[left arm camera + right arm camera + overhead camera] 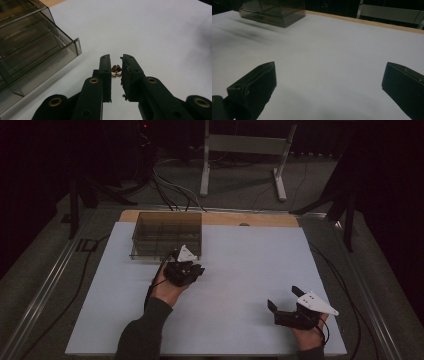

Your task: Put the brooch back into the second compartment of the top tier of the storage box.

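**Between the left claw's jaws, a small coppery piece**

At the centre of the left gripper view, the left claw (117, 72) is nearly closed on a tiny copper-coloured piece (116, 70), shiny and lumpy, its exact shape too small to make out. The jaws are matte black plastic with brass-coloured rivets at their joints.

In the upper left of that view sits a smoky, see-through plastic box (30, 47) with straight walls and dividers inside, a little way from the jaw tips. In the high view the box (166, 235) stands toward the upper left of the white sheet covering the table (240, 270), with the left claw (192, 269) just below its lower right corner. A bare wooden strip of table runs along the sheet's far edge.

At the lower right of the high view, the right claw (282, 298) hovers with its jaws spread wide, holding nothing. In the right gripper view its claw (328, 82) stands far apart over the smooth, matte sheet.
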`<state>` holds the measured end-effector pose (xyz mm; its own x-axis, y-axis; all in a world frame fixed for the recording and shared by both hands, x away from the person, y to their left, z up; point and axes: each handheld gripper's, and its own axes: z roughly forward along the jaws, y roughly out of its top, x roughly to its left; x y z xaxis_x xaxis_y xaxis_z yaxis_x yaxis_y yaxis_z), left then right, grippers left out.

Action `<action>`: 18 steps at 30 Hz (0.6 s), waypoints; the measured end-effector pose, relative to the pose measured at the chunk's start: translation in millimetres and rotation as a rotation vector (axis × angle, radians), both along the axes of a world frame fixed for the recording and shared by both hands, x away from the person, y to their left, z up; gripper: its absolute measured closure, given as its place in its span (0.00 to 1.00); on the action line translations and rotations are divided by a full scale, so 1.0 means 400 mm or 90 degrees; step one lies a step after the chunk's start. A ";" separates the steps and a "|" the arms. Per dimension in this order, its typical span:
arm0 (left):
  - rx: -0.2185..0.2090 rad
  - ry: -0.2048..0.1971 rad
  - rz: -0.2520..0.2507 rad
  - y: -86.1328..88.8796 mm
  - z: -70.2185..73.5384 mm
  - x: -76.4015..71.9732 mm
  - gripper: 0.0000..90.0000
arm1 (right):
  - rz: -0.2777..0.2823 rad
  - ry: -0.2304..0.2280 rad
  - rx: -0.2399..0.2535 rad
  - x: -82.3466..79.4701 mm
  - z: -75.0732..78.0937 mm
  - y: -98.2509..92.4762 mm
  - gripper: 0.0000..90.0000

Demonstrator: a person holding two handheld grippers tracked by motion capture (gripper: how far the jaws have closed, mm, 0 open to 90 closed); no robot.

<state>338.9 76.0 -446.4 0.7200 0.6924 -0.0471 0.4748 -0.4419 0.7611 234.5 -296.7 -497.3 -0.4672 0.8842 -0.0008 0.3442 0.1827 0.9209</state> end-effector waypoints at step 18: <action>-0.004 -0.006 0.007 0.024 0.036 0.021 0.88 | 0.001 0.000 0.001 0.000 0.000 0.000 0.00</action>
<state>347.3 85.6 -432.1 0.7131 0.6996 -0.0448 0.4727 -0.4326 0.7678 234.6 -296.7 -497.3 -0.4684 0.8835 0.0006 0.3437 0.1816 0.9214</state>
